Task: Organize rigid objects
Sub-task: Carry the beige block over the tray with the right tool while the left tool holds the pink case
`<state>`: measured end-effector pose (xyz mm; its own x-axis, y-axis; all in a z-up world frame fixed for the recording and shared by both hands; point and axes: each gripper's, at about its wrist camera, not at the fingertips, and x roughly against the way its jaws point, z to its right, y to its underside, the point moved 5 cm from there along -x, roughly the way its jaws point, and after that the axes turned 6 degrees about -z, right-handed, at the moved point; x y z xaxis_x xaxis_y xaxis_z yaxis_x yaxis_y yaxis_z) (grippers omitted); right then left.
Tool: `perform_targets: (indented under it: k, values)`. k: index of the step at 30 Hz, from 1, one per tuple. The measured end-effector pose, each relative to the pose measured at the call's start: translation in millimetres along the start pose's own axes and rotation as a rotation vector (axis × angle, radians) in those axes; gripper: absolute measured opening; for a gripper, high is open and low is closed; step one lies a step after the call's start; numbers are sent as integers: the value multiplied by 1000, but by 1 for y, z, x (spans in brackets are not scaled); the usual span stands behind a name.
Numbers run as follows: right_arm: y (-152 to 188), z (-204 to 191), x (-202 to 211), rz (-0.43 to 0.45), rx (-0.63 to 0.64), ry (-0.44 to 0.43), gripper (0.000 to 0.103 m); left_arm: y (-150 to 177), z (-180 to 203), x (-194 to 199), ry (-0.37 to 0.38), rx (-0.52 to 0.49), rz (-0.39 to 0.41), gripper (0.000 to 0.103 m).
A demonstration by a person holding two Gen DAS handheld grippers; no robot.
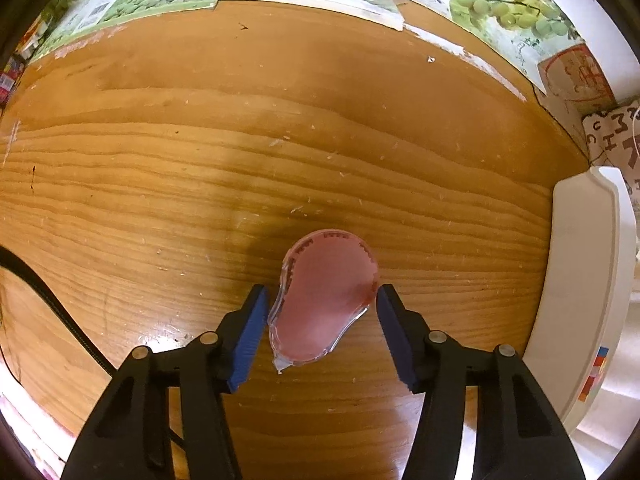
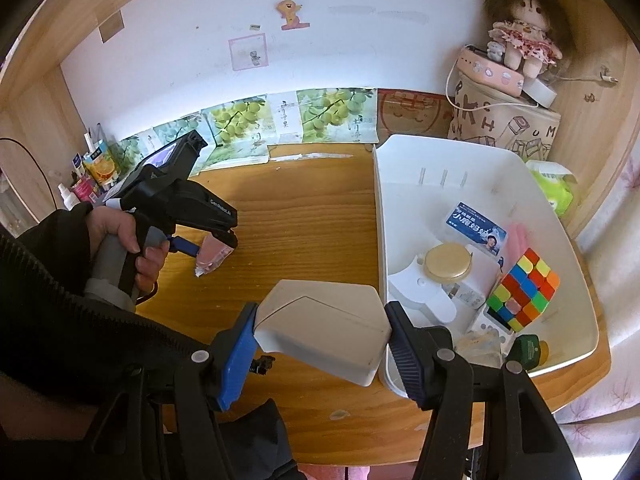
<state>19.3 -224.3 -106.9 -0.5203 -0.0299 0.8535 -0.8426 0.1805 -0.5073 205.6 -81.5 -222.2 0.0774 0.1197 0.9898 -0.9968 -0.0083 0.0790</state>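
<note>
My left gripper [image 1: 322,312] is shut on a pink correction tape dispenser [image 1: 326,296] in a clear shell and holds it above the wooden desk [image 1: 200,160]. It also shows in the right wrist view [image 2: 210,254], held by the left gripper [image 2: 208,250] at the left. My right gripper [image 2: 320,332] is shut on a beige plastic box [image 2: 324,328] and holds it over the desk, just left of the white bin [image 2: 440,152].
The white bin holds a Rubik's cube [image 2: 522,290], a blue card [image 2: 476,228], a gold lid [image 2: 448,266] and other small items. A doll [image 2: 520,32] sits on a bag at the back right. Bottles [image 2: 88,180] stand at the back left. The bin's edge shows in the left wrist view [image 1: 592,280].
</note>
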Motion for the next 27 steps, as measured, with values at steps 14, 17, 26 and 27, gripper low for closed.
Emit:
perform_targets:
  k: [14,17,26,27]
  values:
    - [-9,23,-2,-30,83,-48,63,24,-4,-4,73,81,62,58]
    - [-11,29,-3,-36,106,-60,63,33,1,-3,92,93,85,57]
    - [-16,49,-1,-48,178,-89,63,37,23,23,242,134,194,23]
    - [-17,52,-1,-47,184,-91,63,37,27,26,246,134,213,23]
